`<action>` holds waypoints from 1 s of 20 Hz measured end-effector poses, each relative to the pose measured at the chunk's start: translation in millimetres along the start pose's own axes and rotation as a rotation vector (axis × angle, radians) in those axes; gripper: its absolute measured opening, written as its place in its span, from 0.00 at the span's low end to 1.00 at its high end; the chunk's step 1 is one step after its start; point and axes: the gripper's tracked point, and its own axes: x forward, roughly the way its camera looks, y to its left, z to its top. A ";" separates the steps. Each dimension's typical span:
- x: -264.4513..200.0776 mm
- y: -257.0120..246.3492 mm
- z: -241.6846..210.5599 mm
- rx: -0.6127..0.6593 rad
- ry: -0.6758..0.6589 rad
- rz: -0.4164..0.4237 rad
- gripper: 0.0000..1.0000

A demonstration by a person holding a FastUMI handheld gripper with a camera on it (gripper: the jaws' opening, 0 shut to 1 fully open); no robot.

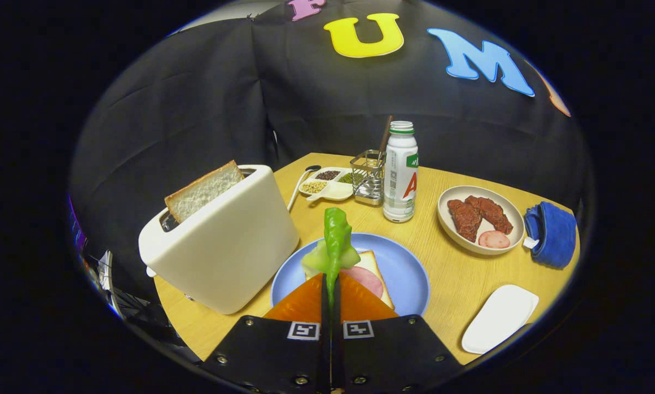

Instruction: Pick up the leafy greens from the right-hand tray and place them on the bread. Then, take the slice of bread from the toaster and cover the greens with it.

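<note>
Hand-held gripper (331, 284) clamped on leafy greens (334, 243), pale crinkled leaf standing upright, over bread (375, 273) on blue plate (406, 273)

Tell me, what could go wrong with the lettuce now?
1. The gripper pinches only the bottom edge of the lettuce, which sticks up tall, so it might slip out or flop sideways.
2. The bread on the blue plate sits just under the fingers with ham on it. Letting go too early could drop the lettuce onto the plate instead.
3. The toaster stands close beside the plate, so a swing that way might bump it.
</note>
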 end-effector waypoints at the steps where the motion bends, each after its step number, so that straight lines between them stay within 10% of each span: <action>1: 2.8 -0.7 -1.5 0.004 0.007 -0.001 0.02; 10: 6.7 -10.6 -9.2 -0.037 0.027 -0.033 0.02; 17: -2.5 -24.0 -5.7 -0.128 0.012 -0.098 0.56; 20: -12.0 -28.1 5.6 -0.130 -0.034 -0.121 0.57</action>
